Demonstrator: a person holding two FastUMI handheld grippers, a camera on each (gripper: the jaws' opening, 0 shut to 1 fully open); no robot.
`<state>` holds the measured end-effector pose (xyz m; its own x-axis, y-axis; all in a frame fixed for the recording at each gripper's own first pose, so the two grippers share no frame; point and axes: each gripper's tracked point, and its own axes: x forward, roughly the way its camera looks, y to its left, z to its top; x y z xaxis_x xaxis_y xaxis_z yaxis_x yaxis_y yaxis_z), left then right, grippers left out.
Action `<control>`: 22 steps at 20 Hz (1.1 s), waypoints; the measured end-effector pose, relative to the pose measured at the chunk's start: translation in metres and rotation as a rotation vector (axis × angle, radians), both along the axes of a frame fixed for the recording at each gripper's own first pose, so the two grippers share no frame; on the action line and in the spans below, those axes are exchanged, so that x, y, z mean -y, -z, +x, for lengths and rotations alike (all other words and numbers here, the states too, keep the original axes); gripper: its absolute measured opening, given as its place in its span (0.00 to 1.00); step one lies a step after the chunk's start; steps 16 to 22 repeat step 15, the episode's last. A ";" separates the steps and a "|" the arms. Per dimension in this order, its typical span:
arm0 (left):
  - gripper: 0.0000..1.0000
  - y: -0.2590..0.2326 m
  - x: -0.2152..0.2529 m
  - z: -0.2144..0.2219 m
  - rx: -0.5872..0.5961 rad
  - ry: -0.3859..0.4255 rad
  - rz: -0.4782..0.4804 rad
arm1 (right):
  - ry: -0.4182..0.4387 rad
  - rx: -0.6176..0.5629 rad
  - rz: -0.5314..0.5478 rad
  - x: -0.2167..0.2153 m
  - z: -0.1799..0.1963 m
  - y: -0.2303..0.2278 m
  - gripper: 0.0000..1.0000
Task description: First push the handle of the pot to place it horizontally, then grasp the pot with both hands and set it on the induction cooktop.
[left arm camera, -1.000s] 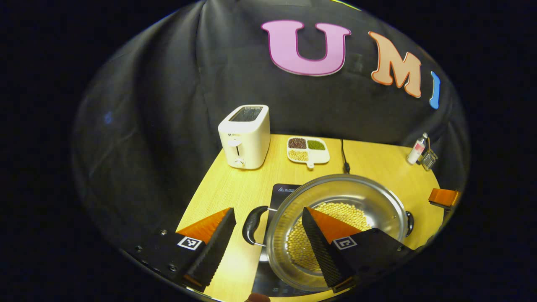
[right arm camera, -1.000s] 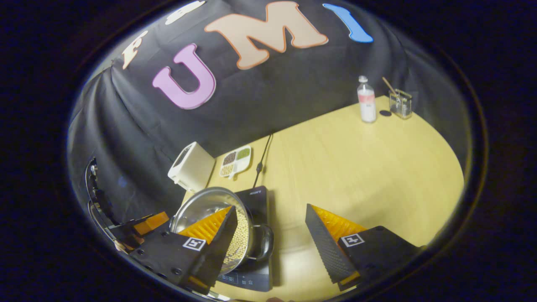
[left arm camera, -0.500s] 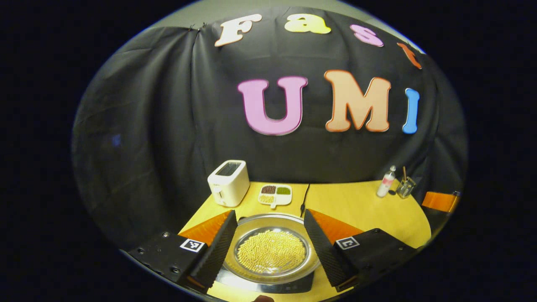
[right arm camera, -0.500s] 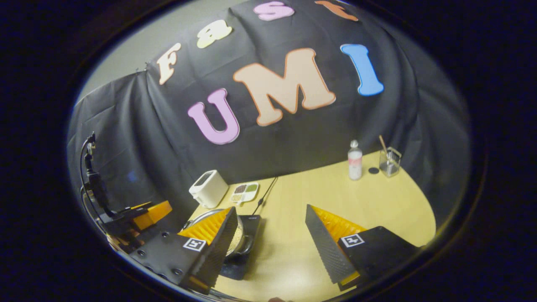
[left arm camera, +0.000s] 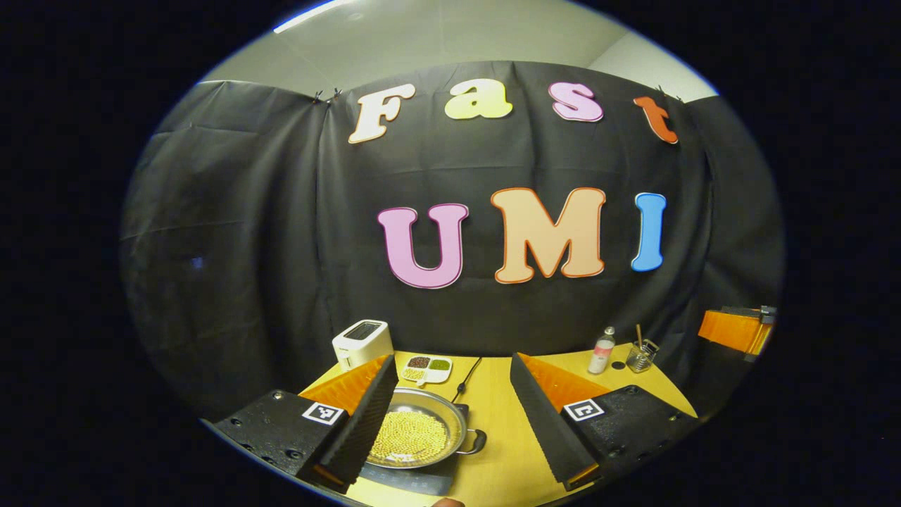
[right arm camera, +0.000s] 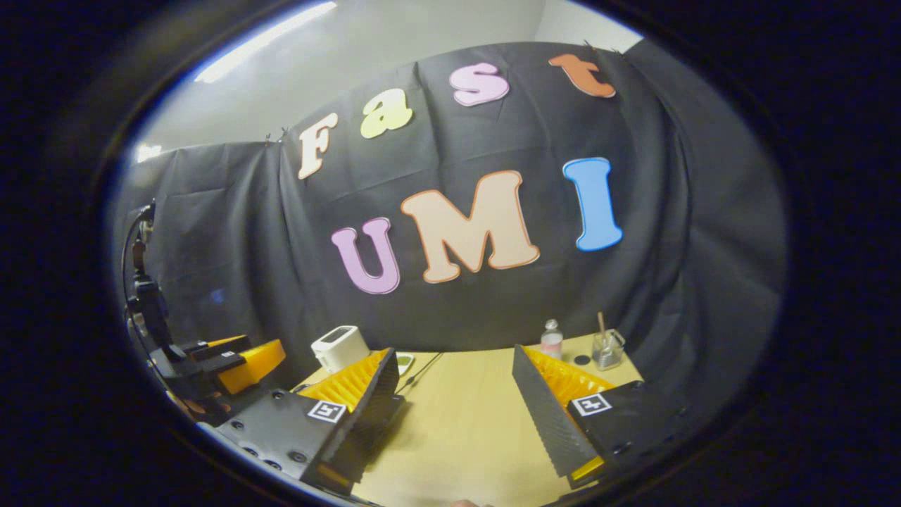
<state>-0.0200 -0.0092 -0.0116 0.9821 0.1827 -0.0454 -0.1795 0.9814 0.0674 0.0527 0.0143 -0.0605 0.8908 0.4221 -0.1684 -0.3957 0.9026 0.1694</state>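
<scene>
On the induction cooktop (left arm camera: 415,482), at the near edge of the surface (left arm camera: 496,451), the pot (left arm camera: 417,436) is seen seated with its handle (left arm camera: 476,442) lying level, so the placing is judged done. The left gripper (left arm camera: 450,412) is held wide apart above it, empty. The right gripper (right arm camera: 454,405) is likewise spread, touching nothing.

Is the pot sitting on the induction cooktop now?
Touching. The left gripper view shows the pot resting on the induction cooktop, no gap under it.
</scene>
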 end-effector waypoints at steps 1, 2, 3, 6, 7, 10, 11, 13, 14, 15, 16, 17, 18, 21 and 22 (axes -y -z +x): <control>0.98 0.000 0.009 -0.004 0.012 0.003 0.003 | 0.009 0.016 -0.017 0.010 -0.003 -0.004 0.91; 0.98 0.002 0.016 -0.007 0.022 0.003 0.002 | 0.021 0.027 -0.035 0.020 -0.007 -0.006 0.91; 0.98 0.002 0.024 -0.009 0.032 0.009 -0.002 | 0.036 0.036 -0.055 0.032 -0.010 -0.007 0.91; 0.98 0.010 0.048 -0.010 0.028 0.046 -0.022 | 0.083 0.052 -0.089 0.039 -0.015 0.006 0.91; 0.98 0.011 0.052 -0.010 0.026 0.053 -0.020 | 0.093 0.057 -0.088 0.044 -0.017 0.004 0.91; 0.98 0.006 0.059 -0.007 0.044 0.076 -0.012 | 0.135 0.067 -0.083 0.060 -0.023 0.001 0.92; 0.98 0.005 0.061 -0.006 0.045 0.084 -0.006 | 0.147 0.067 -0.078 0.064 -0.025 0.000 1.00; 0.98 0.007 0.066 -0.004 0.039 0.096 0.000 | 0.156 0.067 -0.066 0.067 -0.027 -0.001 1.00; 1.00 0.007 0.069 -0.003 0.038 0.101 -0.001 | 0.158 0.064 -0.058 0.068 -0.027 0.000 1.00; 0.98 0.008 0.070 -0.002 0.036 0.103 -0.003 | 0.160 0.061 -0.048 0.069 -0.027 -0.001 1.00; 0.98 0.008 0.070 -0.002 0.036 0.103 -0.003 | 0.160 0.061 -0.048 0.069 -0.027 -0.001 1.00; 0.98 0.008 0.070 -0.002 0.036 0.103 -0.003 | 0.160 0.061 -0.048 0.069 -0.027 -0.001 1.00; 0.98 0.008 0.070 -0.002 0.036 0.103 -0.003 | 0.160 0.061 -0.048 0.069 -0.027 -0.001 1.00; 0.98 0.008 0.070 -0.002 0.036 0.103 -0.003 | 0.160 0.061 -0.048 0.069 -0.027 -0.001 1.00; 0.98 0.008 0.070 -0.002 0.036 0.103 -0.003 | 0.160 0.061 -0.048 0.069 -0.027 -0.001 1.00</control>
